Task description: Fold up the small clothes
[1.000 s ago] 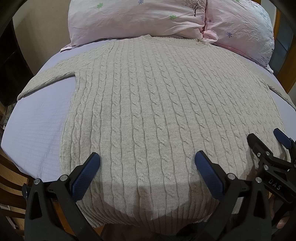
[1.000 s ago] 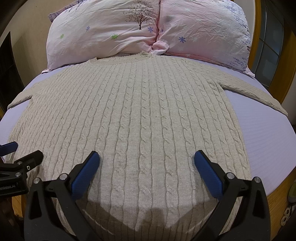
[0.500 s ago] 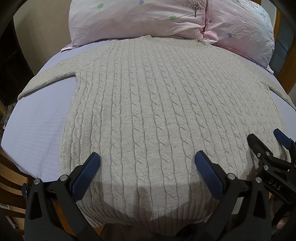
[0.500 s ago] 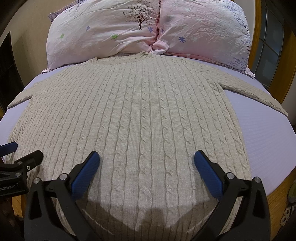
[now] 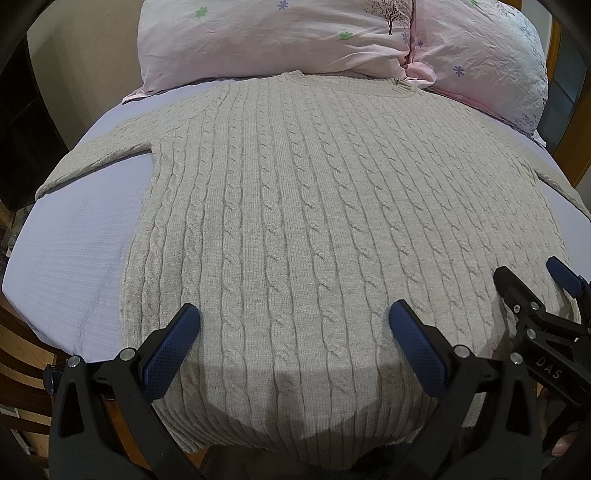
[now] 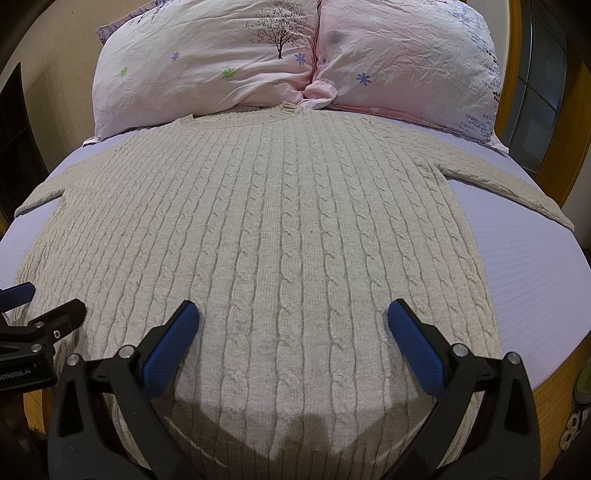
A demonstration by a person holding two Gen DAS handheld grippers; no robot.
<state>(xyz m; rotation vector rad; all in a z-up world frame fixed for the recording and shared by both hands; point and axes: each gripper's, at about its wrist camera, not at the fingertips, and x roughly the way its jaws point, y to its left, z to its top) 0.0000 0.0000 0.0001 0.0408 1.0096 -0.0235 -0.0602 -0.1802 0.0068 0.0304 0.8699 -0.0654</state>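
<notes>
left wrist view: a beige cable-knit sweater (image 5: 314, 221) lies flat and spread on a lavender bed sheet (image 5: 74, 258), collar at 12 o'clock touching two pink floral pillows (image 5: 295, 33), hem at 6 o'clock over the bed's near edge. one sleeve stretches out toward 9 o'clock. the left gripper (image 5: 294, 325) hangs over the hem with its blue-padded tongs wide apart, holding nothing. at 4 o'clock the right gripper (image 5: 532, 280) shows from the side over the sweater's lower corner, tongs parted.

right wrist view: the sweater fills the middle, collar at 12 o'clock against the pillows, a sleeve reaching toward 3 o'clock across the sheet. the right gripper's tongs stand wide apart above the hem, empty. at 8 o'clock the left gripper enters, tongs apart.
</notes>
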